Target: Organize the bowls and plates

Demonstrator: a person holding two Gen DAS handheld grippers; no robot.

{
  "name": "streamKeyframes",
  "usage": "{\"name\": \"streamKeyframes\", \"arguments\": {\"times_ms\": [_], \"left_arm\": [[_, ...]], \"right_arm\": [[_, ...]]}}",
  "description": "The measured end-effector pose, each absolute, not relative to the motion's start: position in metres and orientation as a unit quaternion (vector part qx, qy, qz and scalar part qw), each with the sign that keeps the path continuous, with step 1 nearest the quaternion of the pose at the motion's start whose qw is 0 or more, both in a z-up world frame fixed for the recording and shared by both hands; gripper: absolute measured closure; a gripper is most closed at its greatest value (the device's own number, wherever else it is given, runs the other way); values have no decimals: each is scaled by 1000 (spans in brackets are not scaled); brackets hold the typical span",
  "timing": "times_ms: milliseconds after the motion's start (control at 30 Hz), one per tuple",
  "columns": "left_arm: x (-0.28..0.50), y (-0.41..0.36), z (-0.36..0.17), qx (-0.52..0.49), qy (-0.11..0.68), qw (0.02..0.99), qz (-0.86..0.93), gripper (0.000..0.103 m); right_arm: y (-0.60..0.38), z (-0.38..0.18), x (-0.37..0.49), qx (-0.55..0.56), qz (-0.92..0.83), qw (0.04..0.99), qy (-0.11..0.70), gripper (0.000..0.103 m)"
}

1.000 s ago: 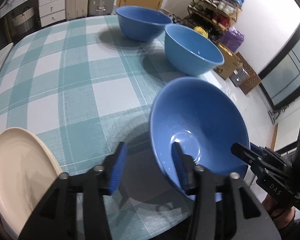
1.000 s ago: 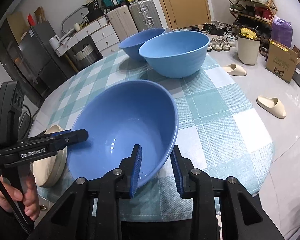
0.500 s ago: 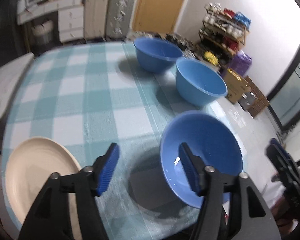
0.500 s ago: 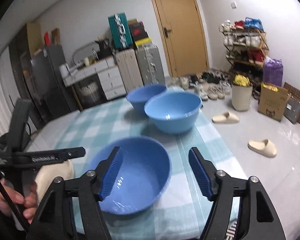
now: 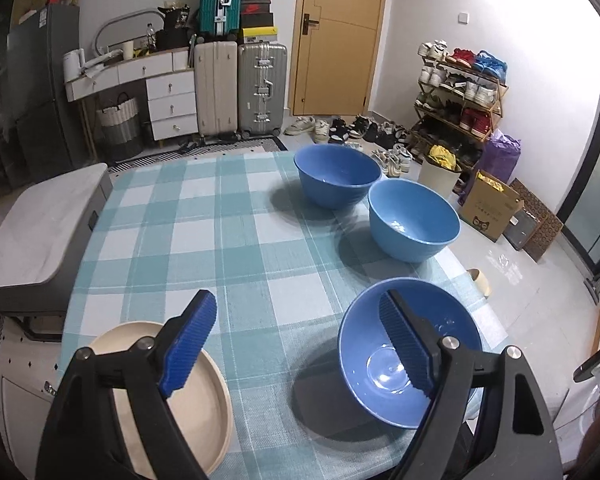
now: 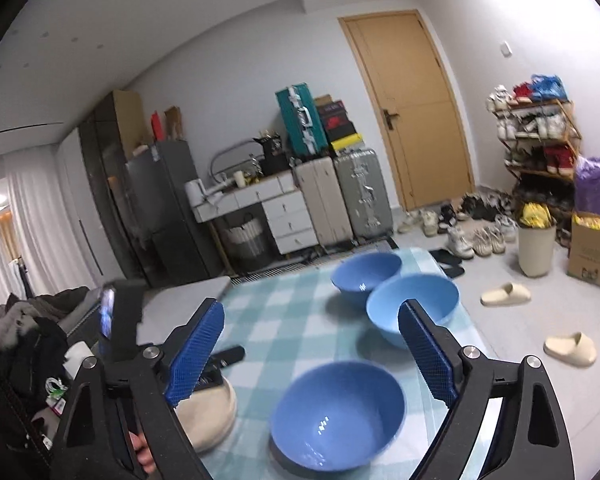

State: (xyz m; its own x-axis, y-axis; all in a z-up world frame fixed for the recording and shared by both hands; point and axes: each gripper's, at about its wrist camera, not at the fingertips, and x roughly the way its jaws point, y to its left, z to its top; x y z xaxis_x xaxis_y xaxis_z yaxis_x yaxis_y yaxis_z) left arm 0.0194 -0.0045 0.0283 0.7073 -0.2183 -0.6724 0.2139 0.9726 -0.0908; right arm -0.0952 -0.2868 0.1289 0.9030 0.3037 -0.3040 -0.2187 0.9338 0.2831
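Note:
Three blue bowls stand upright along the right side of a teal checked table [image 5: 220, 240]: a near bowl [image 5: 380, 360] [image 6: 336, 412], a middle bowl [image 5: 414, 220] [image 6: 396, 304] and a far bowl [image 5: 336, 176] [image 6: 364, 272]. A beige plate [image 5: 204, 404] [image 6: 210, 412] lies at the near left corner. My left gripper [image 5: 296, 340] is open and empty, raised above the table between plate and near bowl. My right gripper [image 6: 312, 352] is open and empty, high above the near bowl.
A grey-topped side unit [image 5: 40, 232] stands against the table's left edge. Suitcases [image 5: 240, 88], a white drawer unit [image 5: 172, 96] and a door stand behind. A shoe rack [image 5: 460, 96], a bin, boxes and slippers [image 6: 504, 294] fill the floor on the right.
Both grippers let go of the near bowl, opened wide and rose up and back. The bowl, tilted a second ago, now sits upright on the table.

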Motion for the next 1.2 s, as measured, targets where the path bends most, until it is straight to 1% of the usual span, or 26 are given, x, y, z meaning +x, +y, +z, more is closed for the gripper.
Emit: {"name": "streamKeyframes", "arguments": {"times_ms": [67,100,133,167,267,367,533,633,733,833,933,1133,1200], "left_arm": [[18,-7,35,0,355,927,-119,18],[17,-8,38,0,351,929,-119,14],[17,-9,40,1,349,929,-120,4],[16,-10,44,2,341,932,-120,1],[12,-12,54,7,310,943,-120,0],[14,-15,58,14,309,943,-123,0],[20,-19,65,12,307,941,-142,0],[28,-24,71,18,301,941,-152,0],[41,-30,73,32,298,942,-154,0],[69,-39,72,42,319,932,-168,0],[102,-51,67,44,347,919,-181,0],[175,-84,34,41,449,863,-225,0],[196,-94,20,32,484,842,-236,0]], "right_arm": [[-288,146,-96,114,138,970,164,12],[-287,152,-97,110,139,971,159,9],[-287,159,-97,106,141,972,155,7],[-287,164,-97,106,144,972,155,4],[-286,174,-97,93,140,975,146,3],[-285,181,-98,77,132,978,143,3],[-300,196,-95,116,167,970,133,3],[-309,199,-90,120,152,974,120,1],[-326,195,-67,135,126,973,139,1],[-349,185,-40,156,105,968,164,1],[-370,169,-4,154,88,962,208,1],[-409,110,72,196,73,927,312,1],[-420,93,90,206,71,918,332,1]]}}
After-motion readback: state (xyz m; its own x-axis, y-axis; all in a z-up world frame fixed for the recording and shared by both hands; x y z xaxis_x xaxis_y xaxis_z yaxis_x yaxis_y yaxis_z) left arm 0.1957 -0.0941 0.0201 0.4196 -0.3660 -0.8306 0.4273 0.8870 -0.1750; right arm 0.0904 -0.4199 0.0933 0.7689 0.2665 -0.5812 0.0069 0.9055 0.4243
